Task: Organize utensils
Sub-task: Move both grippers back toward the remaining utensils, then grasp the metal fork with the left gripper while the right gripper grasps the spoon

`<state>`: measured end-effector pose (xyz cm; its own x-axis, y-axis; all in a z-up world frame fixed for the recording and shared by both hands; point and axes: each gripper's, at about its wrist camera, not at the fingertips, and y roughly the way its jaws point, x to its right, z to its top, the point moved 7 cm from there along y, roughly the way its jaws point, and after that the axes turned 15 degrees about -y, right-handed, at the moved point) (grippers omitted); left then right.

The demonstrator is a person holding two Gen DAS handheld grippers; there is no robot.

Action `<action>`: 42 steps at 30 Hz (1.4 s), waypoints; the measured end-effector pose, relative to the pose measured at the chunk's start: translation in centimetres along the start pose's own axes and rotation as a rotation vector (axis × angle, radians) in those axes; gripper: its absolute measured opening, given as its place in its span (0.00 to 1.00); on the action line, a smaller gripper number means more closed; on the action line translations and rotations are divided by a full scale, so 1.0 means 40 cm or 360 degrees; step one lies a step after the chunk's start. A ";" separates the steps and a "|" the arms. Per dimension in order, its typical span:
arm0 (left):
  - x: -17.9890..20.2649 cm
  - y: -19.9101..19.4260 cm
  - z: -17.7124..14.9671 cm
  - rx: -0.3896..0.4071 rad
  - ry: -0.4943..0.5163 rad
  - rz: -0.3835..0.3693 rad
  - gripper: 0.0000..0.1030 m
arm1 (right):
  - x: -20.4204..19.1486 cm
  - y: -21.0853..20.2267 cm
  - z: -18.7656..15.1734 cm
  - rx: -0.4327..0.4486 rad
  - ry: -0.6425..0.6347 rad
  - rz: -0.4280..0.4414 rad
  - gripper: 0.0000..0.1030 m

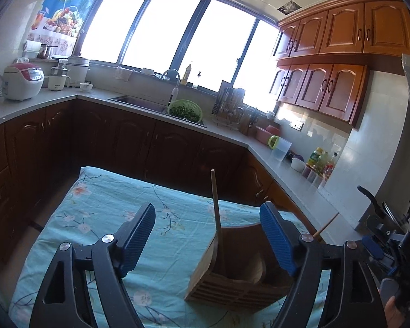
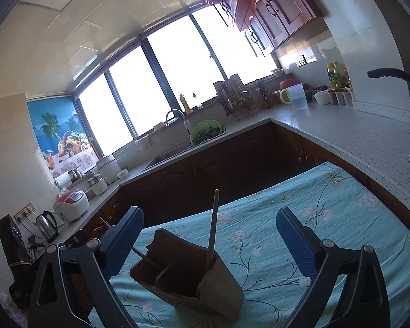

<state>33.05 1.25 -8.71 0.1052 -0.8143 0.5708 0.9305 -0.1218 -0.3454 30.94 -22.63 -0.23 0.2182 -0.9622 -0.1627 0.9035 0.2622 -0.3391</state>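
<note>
While both grippers hover over the table [image 1: 101, 202], left gripper [image 1: 207, 242] and right gripper [image 2: 210, 242] gape wide, grasping nothing. Holder [image 2: 188, 278] stands on the floral cloth, two chopsticks [image 2: 212, 227] leaning inside.

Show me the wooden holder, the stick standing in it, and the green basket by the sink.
Wooden holder [image 2: 218, 287]: right wrist view, on its front wall.
Stick [image 2: 213, 224]: right wrist view, mid-shaft above the holder.
Green basket [image 1: 185, 110]: left wrist view, on its rim.
</note>
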 end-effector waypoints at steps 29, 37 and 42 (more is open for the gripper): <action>-0.058 -0.372 -0.206 -0.0343 -0.0078 0.0118 0.83 | -0.011 -0.278 -0.299 -0.0302 -0.0083 -0.0041 0.98; -0.042 -0.393 -0.228 -0.0468 -0.0048 0.0130 0.83 | -0.003 -0.295 -0.360 -0.0400 -0.0091 -0.0055 0.97; -0.034 -0.394 -0.272 -0.0583 -0.0016 0.0141 0.82 | -0.009 -0.295 -0.417 -0.0506 -0.0097 -0.0031 0.85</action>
<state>14.43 -1.92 -12.15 0.1851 -0.8254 0.5334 0.7306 -0.2474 -0.6364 14.03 -24.17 -11.62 0.2320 -0.9675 -0.1009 0.7494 0.2439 -0.6155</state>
